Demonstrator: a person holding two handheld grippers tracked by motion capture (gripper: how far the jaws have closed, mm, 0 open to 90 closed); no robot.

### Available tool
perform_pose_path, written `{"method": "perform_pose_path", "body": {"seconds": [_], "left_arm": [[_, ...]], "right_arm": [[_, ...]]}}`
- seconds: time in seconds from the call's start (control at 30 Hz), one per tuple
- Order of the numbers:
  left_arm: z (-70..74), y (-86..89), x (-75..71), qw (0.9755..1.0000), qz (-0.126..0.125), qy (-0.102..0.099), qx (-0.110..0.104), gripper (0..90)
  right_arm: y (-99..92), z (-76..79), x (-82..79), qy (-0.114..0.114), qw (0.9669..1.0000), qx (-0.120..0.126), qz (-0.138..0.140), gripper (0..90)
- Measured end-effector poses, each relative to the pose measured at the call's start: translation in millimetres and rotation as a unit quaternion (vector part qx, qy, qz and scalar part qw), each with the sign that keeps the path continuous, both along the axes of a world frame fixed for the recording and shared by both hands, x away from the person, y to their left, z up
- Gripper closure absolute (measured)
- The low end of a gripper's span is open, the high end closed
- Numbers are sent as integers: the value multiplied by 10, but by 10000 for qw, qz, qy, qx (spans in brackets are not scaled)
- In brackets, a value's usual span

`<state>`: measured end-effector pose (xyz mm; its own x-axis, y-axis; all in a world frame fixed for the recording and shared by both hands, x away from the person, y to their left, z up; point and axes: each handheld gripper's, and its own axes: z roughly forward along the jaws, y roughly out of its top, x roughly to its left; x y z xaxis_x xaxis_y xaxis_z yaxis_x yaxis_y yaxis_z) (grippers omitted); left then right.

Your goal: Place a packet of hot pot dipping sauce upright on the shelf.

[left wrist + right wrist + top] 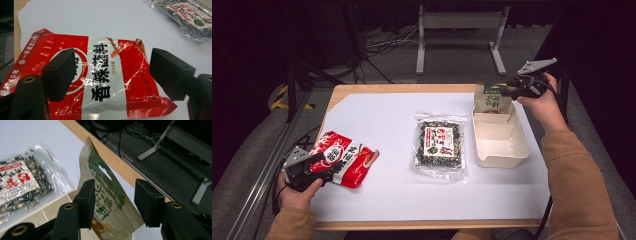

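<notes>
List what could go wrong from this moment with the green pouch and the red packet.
1. The green pouch stands on end at the far wall of the beige tray, between the open jaws of the right gripper; unsupported, it may tip out.
2. The left gripper hovers open over the glossy red packet; a flat pinch might slide off the film.

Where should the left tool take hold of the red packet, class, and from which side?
Grip the red packet across its crimped near end seam, coming in low from the table's front-left edge. It lies flat on the white sheet, puffy in the middle, and the left tool already straddles that end, open.
</notes>
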<state>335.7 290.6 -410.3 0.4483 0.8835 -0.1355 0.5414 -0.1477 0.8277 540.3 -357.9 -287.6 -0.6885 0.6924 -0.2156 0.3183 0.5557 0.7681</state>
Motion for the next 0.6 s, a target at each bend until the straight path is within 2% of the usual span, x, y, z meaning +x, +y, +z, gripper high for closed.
{"method": "perform_pose_path", "body": {"seconds": [0.23,0.33,0.4,0.6], "left_arm": [[7,-32,36,10000,-64,-31,19,224],[11,-53,60,10000,-92,-24,-12,224],[15,-67,84,9999,-131,-51,14,224],[33,-128,152,9997,-247,-82,20,223]], "right_arm": [[66,115,-120,-324,9994,119,-23,443],[121,178,-216,-501,9986,163,-80,411],[170,215,-297,-596,9978,281,-25,410],[325,276,-535,-583,9971,448,168,392]]}}
